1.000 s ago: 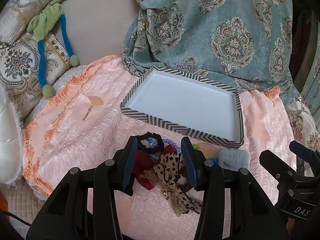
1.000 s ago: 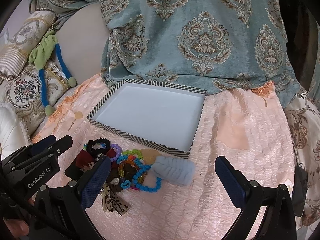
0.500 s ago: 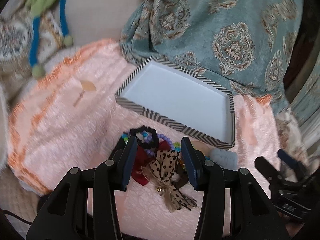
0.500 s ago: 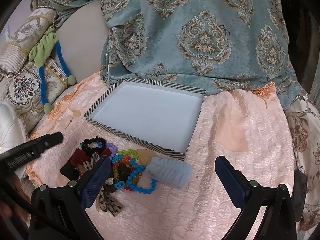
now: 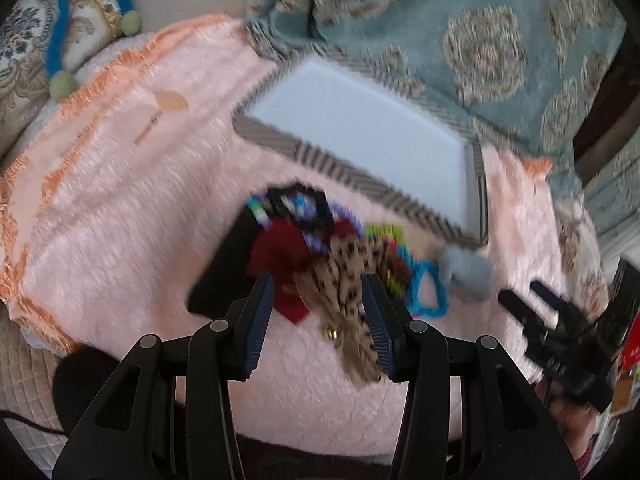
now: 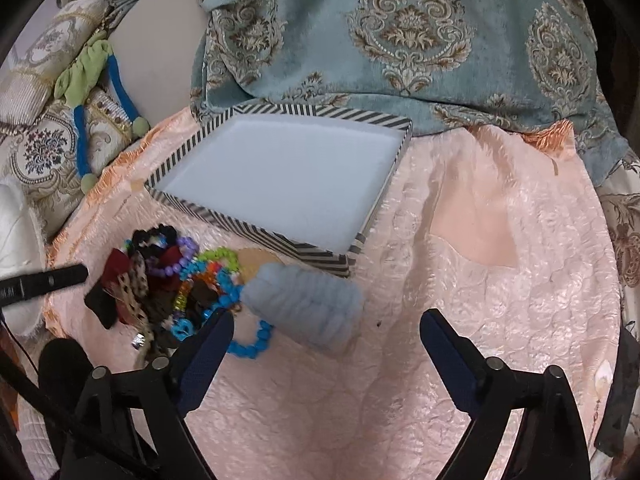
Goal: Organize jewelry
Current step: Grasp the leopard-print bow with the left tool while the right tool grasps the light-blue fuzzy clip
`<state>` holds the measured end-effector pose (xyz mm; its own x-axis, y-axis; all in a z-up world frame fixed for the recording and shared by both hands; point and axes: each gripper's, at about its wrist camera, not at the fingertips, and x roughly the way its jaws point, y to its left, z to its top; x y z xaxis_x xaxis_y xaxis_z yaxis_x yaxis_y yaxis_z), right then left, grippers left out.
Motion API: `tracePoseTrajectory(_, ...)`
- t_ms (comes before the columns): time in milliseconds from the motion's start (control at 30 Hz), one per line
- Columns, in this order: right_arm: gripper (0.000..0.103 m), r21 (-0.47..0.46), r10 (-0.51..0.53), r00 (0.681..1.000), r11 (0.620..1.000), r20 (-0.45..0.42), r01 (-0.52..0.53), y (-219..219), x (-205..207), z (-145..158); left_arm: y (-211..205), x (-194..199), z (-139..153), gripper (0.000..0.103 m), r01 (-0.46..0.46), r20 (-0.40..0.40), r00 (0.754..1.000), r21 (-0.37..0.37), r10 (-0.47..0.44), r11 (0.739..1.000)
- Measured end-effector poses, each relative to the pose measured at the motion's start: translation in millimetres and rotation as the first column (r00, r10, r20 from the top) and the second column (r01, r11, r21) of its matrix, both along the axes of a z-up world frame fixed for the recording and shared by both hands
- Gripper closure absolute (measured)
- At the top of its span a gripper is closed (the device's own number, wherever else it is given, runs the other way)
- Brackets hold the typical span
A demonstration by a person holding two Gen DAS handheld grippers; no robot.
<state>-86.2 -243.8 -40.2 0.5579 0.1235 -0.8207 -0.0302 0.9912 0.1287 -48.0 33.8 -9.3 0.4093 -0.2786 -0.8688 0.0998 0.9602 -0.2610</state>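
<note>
Left claw: released, jaws apart on either side of the leopard-print bow, not yet pinching it.
Right claw: wide open, poised over the pink quilted bedspread, holding nothing.
Leopard-print bow: soft ribbon, light, floppy, small gold bell on its tail; best pinched at the knot.
Dark red bow: just beside it, touching; likely to lift along if grabbed carelessly.
Bead bracelets: tangled heap, slippery, hard; blue one loose at the edge, easiest to hook.
Fluffy grey-blue scrunchie: squashy, grippable anywhere.
Striped box: empty, just behind the heap.
</note>
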Motion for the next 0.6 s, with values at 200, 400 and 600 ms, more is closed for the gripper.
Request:
tracePoseTrajectory(200,0.016,0.011,0.030,1.000,0.999,0.003,-0.030,-2,6,-13,-30,-8,-27,0.058,0.051,-0.034,0.998,0.074,-0.048,0.996)
tracePoseTrajectory(400,0.016,0.011,0.064,0.998,0.998,-0.002,-0.064,1,19,-27,-40,0,-44,0.058,0.033,-0.037,0.999,0.107,-0.029,0.994)
tracePoseTrajectory(600,0.052,0.072,0.083,0.996,0.994,-0.043,-0.080,1,31,-50,-52,8,-60,0.061,0.066,-0.055,0.997,0.108,-0.060,0.992)
